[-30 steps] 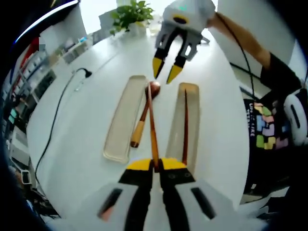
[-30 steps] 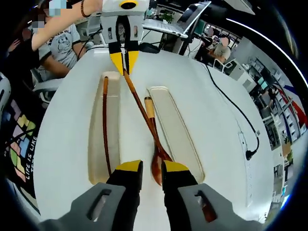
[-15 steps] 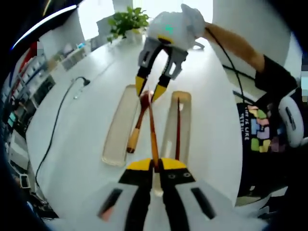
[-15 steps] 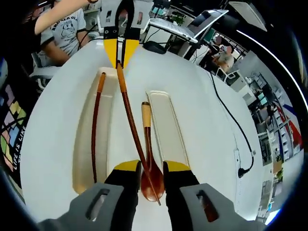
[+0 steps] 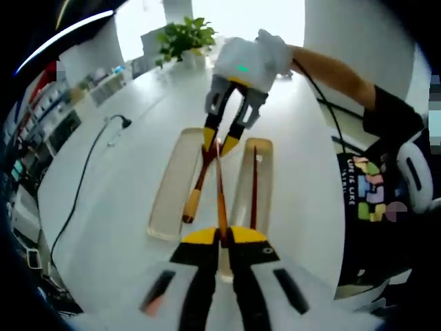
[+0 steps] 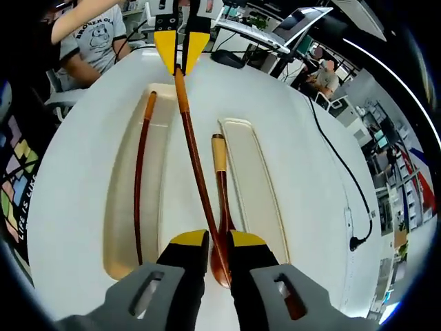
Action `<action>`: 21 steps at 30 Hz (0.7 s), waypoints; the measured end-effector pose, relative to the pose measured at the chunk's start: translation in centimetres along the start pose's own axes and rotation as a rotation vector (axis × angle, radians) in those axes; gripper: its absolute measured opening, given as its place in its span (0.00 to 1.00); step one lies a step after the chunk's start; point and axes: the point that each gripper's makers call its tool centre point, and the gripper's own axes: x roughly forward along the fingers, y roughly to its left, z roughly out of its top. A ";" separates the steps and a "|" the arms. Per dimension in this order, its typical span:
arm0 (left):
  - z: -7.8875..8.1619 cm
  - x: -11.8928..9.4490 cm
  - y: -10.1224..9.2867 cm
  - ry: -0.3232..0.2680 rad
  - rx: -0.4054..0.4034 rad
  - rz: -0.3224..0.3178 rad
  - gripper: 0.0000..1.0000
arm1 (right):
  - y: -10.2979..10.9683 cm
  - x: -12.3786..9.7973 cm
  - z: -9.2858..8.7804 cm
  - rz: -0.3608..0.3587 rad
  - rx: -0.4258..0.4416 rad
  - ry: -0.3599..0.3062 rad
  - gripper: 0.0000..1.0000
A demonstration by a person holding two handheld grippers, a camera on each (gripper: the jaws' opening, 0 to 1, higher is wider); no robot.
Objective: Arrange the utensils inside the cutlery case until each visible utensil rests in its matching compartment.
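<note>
The white table (image 6: 83, 172) bears two trays (image 6: 141, 200) — one holds a chopstick (image 6: 140, 186); my left gripper (image 5: 222, 236) clamps the second chopstick (image 5: 220, 193); my right gripper (image 6: 218, 241) narrows around the spoon (image 6: 220, 207) bowl; next, lift it into the empty tray (image 6: 258, 186).

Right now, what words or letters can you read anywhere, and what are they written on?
"BROKEN OL...", cut off: grey T-shirt of a person seated behind the table, right gripper view.
"LIFE IS LIKE": black shirt with coloured blocks, left gripper view; also runs sideways along its edge in the right gripper view.
Second line under "LIFE IS LIKE": too small and blurred to read.
Trays, utensils and hand-held grippers: no words.
</note>
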 end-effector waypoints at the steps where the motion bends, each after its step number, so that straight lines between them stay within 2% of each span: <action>1: 0.0 0.0 0.0 -0.001 0.000 0.002 0.04 | 0.0 0.1 0.0 0.001 -0.001 0.003 0.05; 2: 0.1 -0.1 0.1 -0.006 -0.004 0.004 0.00 | 0.3 0.1 -0.1 0.011 -0.001 0.008 0.05; 5: 0.0 -0.2 0.6 -0.019 -0.008 0.005 0.00 | 0.2 0.1 0.1 -0.002 -0.005 0.012 0.03; 7: -0.1 -0.2 0.8 -0.017 -0.009 0.006 0.00 | 0.1 -0.2 0.5 -0.005 0.055 -0.007 0.03; 13: -0.7 0.2 1.1 -0.007 -0.013 0.012 0.00 | 0.1 -0.2 0.6 -0.014 0.059 -0.006 0.02; 15: -1.0 0.6 1.5 0.014 0.018 0.035 0.00 | 0.0 -0.3 0.7 -0.017 0.061 -0.011 0.02; 17: -1.0 1.0 2.5 0.025 0.069 0.086 0.00 | -0.2 -0.4 0.8 -0.027 0.057 -0.017 0.02; 21: -1.4 1.9 3.0 0.048 0.072 0.106 0.05 | -0.3 -0.7 1.1 -0.028 0.063 -0.029 0.02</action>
